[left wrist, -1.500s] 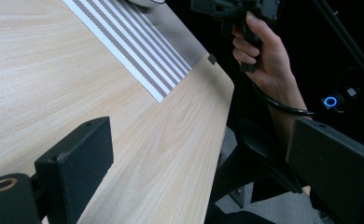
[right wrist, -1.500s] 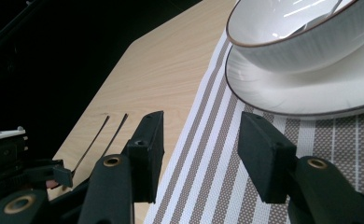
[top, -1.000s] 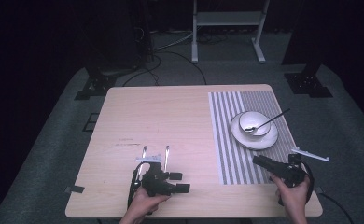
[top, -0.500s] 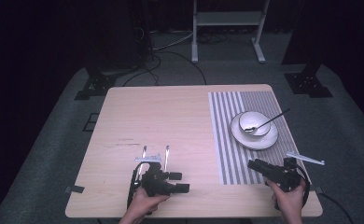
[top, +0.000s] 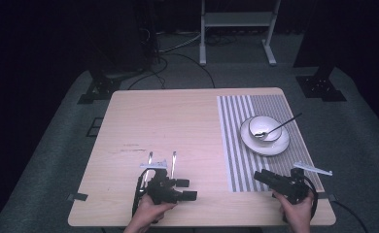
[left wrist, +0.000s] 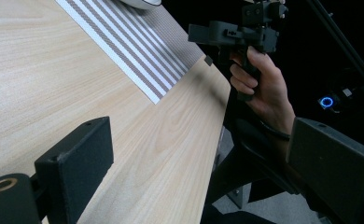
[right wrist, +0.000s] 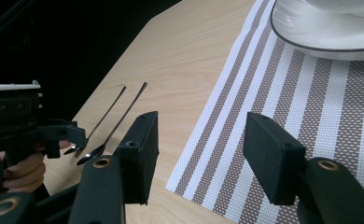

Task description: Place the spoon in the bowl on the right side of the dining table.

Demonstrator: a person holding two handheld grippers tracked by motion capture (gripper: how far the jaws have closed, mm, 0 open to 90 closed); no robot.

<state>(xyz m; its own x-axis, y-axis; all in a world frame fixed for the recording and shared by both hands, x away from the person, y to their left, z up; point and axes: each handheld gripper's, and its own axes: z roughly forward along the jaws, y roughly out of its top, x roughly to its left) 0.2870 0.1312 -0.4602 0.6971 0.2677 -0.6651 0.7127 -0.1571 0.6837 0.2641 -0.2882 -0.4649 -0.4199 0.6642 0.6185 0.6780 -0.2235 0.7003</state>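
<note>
Right gripper (top: pixel 267 178): low over the table's near right edge, at the near rim of the placemat; jaws wide apart and just been opening; nothing between them in the right gripper view, only striped mat and bare wood in the gap.
Left gripper (top: pixel 190 190): near the table's front edge, left of centre; jaws stand well apart in the left gripper view, holding nothing.
Grippers count: two, one per hand.
Loose cutlery (top: pixel 161 162): two slim metal pieces, side by side and roughly parallel on bare wood, just beyond the left gripper; in the right gripper view (right wrist: pixel 110 123) the bowl-like ends lie toward the person, so likely spoons, but small and dark.
Spoon in bowl (top: pixel 275 128): one, handle sticking out over the rim toward the far right.
Bowl (top: pixel 265 127): one, white, sitting on the plate.
Plate (top: pixel 265 145): one, white, on the placemat, well apart from both grippers.
Placemat (top: pixel 236 145): one, grey-and-white stripes, covers the table's right part.
Table (top: pixel 168 116): one, light wood; middle and far left bare.
In the way: nothing lies between right gripper and plate, or between left gripper and loose cutlery.
Left hand (top: pixel 151 211): comes in from the bottom edge, wrapped around the gripper handle, jaws pointing to the right.
Right hand (top: pixel 297 213): comes in from the bottom right, fist around the grip, gripper pointing left and slightly away.
</note>
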